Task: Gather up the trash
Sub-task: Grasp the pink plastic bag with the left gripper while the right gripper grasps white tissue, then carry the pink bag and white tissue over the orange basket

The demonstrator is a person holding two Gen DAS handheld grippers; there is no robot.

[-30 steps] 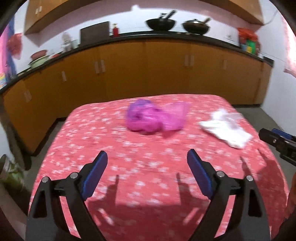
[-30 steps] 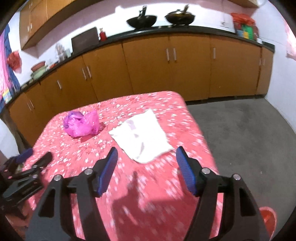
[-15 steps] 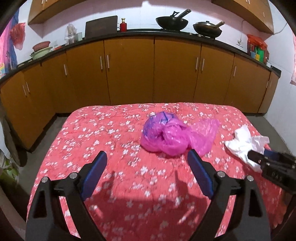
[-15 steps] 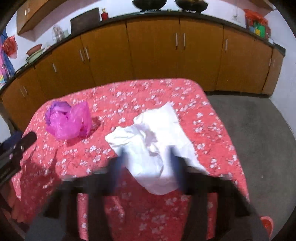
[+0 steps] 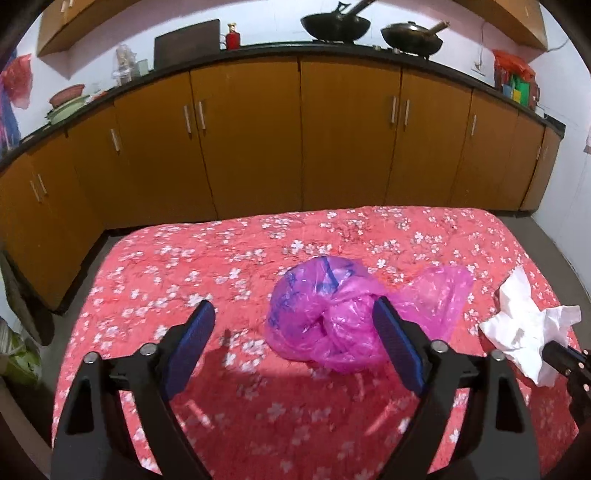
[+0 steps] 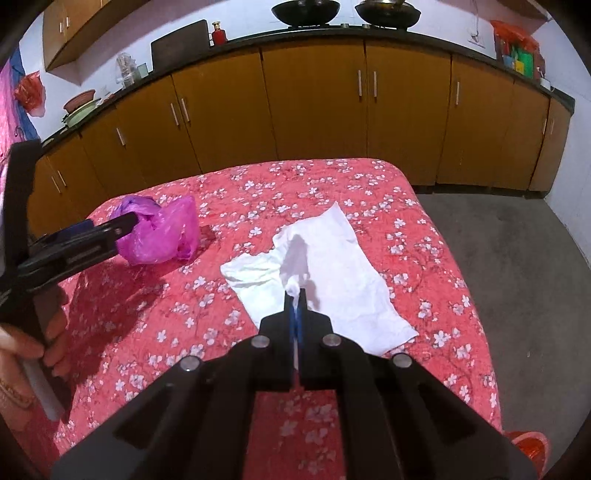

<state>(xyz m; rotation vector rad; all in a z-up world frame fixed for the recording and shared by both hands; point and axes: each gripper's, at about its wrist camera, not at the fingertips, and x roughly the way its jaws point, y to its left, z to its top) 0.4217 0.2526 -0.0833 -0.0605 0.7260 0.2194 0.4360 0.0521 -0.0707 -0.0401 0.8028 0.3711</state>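
Note:
A crumpled pink plastic bag [image 5: 332, 317] lies on the red flowered table [image 5: 184, 266]. My left gripper [image 5: 293, 343] is open, its right finger in front of the bag's near right side and its left finger well to the bag's left. In the right wrist view the bag [image 6: 159, 232] lies at the far left with the left gripper [image 6: 92, 240] beside it. A white tissue sheet [image 6: 325, 273] lies mid-table. My right gripper [image 6: 295, 295] is shut on a pinched fold of it. In the left wrist view the tissue [image 5: 524, 328] rises at the right edge.
Brown kitchen cabinets [image 5: 295, 140] run behind the table, with pans [image 5: 336, 26] on the black counter. Grey floor [image 6: 517, 258] lies right of the table. An orange-red object [image 6: 528, 446] sits on the floor at the near right. A green bag [image 5: 18, 358] sits at the left.
My right gripper went from open to shut, pinching the white tissue. My left gripper moved forward toward the pink bag, which now sits at its right finger.

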